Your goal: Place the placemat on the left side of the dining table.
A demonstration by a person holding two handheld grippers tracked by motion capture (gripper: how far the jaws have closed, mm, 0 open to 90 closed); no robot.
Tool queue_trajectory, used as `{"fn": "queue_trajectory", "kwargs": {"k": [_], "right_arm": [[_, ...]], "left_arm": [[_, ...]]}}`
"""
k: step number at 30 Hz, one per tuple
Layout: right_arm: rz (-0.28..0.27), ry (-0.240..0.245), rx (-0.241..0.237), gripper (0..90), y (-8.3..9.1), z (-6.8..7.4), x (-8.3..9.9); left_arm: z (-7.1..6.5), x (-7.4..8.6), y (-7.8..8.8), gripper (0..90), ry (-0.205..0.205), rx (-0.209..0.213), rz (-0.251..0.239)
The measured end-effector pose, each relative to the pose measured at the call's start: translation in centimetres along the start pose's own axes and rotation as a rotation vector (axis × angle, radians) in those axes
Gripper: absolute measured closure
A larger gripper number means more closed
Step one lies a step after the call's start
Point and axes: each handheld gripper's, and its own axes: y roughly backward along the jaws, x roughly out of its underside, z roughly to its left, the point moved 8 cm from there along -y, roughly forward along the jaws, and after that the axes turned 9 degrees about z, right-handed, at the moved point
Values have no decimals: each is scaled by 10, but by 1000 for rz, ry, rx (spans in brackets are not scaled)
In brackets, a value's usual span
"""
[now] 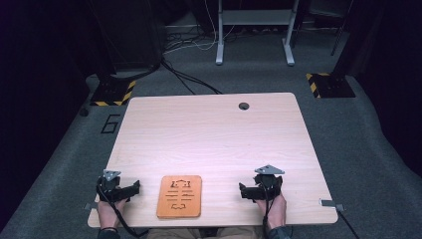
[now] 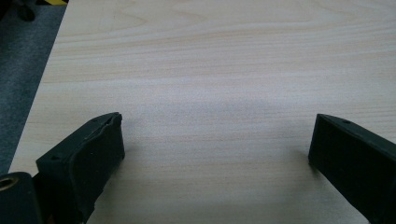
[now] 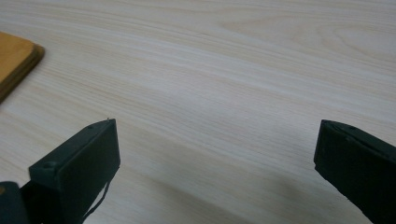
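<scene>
a: left tool (image 1: 133,189) rests on the desk (image 1: 209,129) near the front left corner, jaws spread wide, nothing between them.

b: confirmed. in the left gripper view, bare wood lies between the two jaws. right tool (image 1: 244,191)?

a: same condition: jaws wide apart, holding nothing, resting near the front right.

b: location of the orange board (image 1: 179,196)?

a: flat on the desk at the front edge, between the two tools, touching neither. its corner (image 3: 16,58) appears at the left of the right gripper view.
</scene>
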Motion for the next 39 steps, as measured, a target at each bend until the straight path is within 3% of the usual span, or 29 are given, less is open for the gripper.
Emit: {"fn": "queue_trajectory", "kwargs": {"k": [21, 39], "right_arm": [[19, 100, -120, 4, -7, 63, -22], [38, 153, -172, 8, -14, 95, -34]], "left_arm": [[0, 0, 0, 33, 0, 1, 0], [0, 0, 0, 33, -1, 1, -1]]}}
